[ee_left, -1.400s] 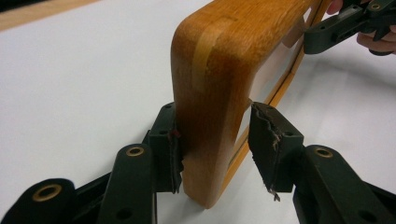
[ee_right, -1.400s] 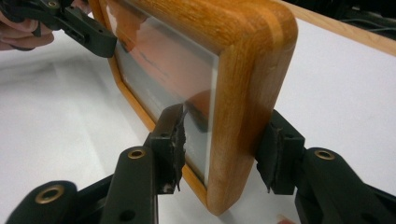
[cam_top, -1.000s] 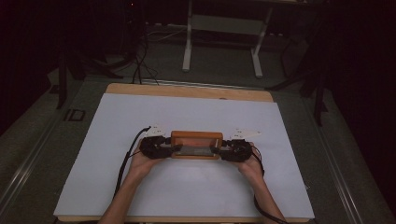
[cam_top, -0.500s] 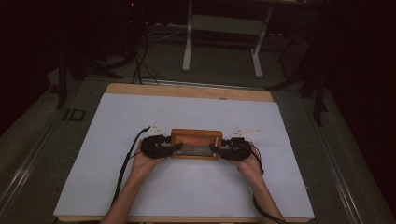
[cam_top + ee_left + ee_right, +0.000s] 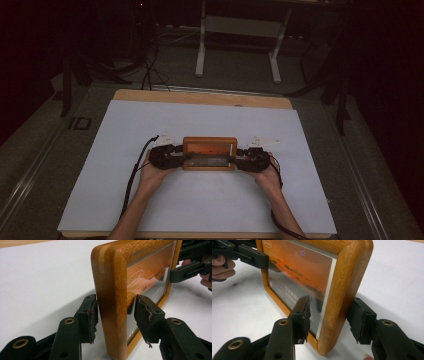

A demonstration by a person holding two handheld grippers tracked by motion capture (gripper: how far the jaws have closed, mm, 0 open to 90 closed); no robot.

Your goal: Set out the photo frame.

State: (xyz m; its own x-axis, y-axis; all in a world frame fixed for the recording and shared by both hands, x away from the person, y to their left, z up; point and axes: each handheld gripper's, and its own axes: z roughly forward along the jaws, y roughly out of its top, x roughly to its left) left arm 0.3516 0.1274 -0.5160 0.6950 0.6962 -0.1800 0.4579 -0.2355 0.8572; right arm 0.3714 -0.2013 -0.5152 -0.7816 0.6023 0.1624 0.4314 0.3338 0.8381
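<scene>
My left tool (image 5: 178, 156) sits at the left end of the wooden picture frame (image 5: 209, 146), which I take as my marker for everything here. Its jaws stand apart, one on each side of the frame's left upright. In the left gripper view, the rear pad (image 5: 90, 315) lies just against the wood and the front pad (image 5: 144, 315) is a little off the glass, so this tool is open around the frame rather than clamping it. I set it astride that end so the frame cannot tip either way. The frame stands on its long lower edge on the white sheet (image 5: 125, 200) that covers the desk (image 5: 200, 96). It is in the middle of the sheet, with its glass and orange picture facing my side. At the frame's right end my right tool (image 5: 241, 159) mirrors the left, with jaws on either side of the right upright. In the right gripper view one pad looks to be against the wooden back and the other is very near the glass, but I cannot tell whether they press. Taking both ends low, near the sheet, seems to me the steadiest way to handle a thin, upright thing. The glass side calls for a soft touch.
</scene>
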